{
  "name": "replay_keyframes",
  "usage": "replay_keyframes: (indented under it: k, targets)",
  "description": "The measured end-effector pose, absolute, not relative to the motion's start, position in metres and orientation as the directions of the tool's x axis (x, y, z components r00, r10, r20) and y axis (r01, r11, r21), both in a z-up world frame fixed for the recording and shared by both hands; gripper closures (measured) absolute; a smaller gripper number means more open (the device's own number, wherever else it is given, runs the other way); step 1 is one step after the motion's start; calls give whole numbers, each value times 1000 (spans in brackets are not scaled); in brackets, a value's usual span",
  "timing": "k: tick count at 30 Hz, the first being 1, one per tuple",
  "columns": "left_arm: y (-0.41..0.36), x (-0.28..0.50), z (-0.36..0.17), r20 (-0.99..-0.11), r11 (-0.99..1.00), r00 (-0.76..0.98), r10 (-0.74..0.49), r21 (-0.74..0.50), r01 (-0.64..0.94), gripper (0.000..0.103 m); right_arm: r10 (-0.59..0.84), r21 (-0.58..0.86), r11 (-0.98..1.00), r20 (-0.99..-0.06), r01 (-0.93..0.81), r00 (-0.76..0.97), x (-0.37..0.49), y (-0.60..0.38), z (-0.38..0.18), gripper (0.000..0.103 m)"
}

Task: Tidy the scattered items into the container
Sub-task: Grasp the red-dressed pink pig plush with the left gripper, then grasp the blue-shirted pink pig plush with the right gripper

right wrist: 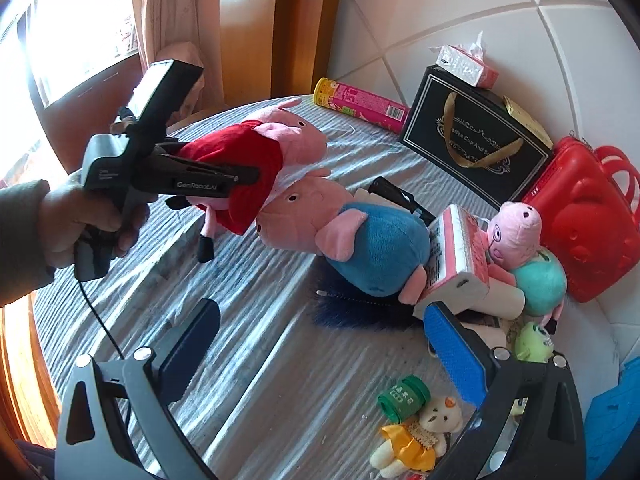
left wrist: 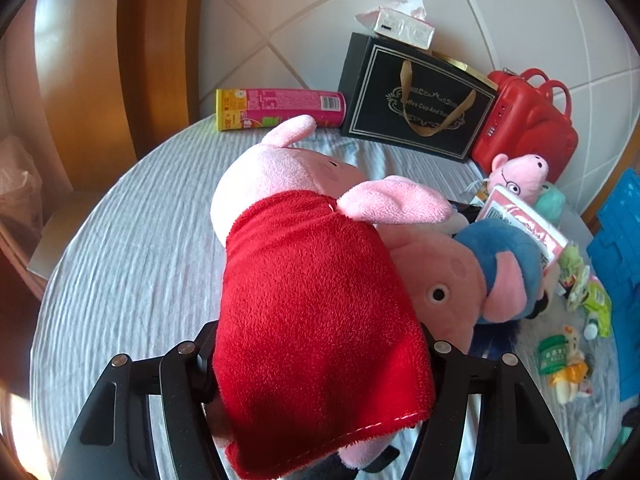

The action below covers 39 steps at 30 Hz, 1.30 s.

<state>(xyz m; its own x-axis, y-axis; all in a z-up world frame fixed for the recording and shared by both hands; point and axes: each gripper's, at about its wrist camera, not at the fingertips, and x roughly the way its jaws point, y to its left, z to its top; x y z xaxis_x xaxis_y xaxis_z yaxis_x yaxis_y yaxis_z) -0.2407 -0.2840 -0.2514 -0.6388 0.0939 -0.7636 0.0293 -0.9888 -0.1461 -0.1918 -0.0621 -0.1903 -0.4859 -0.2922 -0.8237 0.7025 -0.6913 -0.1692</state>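
Observation:
My left gripper (left wrist: 320, 356) is shut on a pink pig plush in a red dress (left wrist: 316, 312) and holds it above the bed; the right wrist view shows this plush (right wrist: 256, 148) lifted in that gripper (right wrist: 244, 178). A pig plush in a blue shirt (right wrist: 360, 240) lies on the grey bedcover (right wrist: 260, 320) just beyond. My right gripper (right wrist: 320, 344) is open and empty above the cover. A blue container (left wrist: 616, 260) stands at the right edge, and a corner of it shows in the right wrist view (right wrist: 616, 420).
A small pig plush with glasses (right wrist: 520, 240), a red-and-white box (right wrist: 456, 248), a green bottle (right wrist: 402, 398), a small bear in yellow (right wrist: 420, 436) and a green monster toy (right wrist: 534, 342) lie at the right. A black gift bag (right wrist: 476, 140), red case (right wrist: 588, 216), snack tube (right wrist: 360, 104) and tissue pack (right wrist: 466, 62) line the headboard.

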Motion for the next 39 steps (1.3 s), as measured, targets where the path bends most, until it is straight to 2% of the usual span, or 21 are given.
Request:
replay_keyframes:
  k: [15,28,29,30,34,39]
  targets:
    - [-334,-156,-227,-728,-982,-686,11,-139,132,36,-142,-478,-359,-821,802,-553,-273,-140,-289,0]
    - [-338,-129,-216,-726,-973,-688,-14,-149,177,35,-101,-405,-337,-882,850,-460,-309,-163,-326,0]
    - [-336,-128,-215,-725,-974,-689,-15,-146,175,35,-103,-399,-343,-884,850,-456,-309,-163,-326,3]
    - [-334,-127,-214,-724,-974,-689,-16,-144,174,35,-104,-403,-351,-880,845,-463,-310,-163,-325,12]
    - [-330,-124,-211,-723,-974,-691,-18,-144,176,35,-123,-381,-383,-882,842,-455,-312,-160,-317,25]
    - [-326,-122,-207,-720,-974,-694,-18,-145,175,35,-159,-348,-437,-878,829,-452,-310,-153,-300,31]
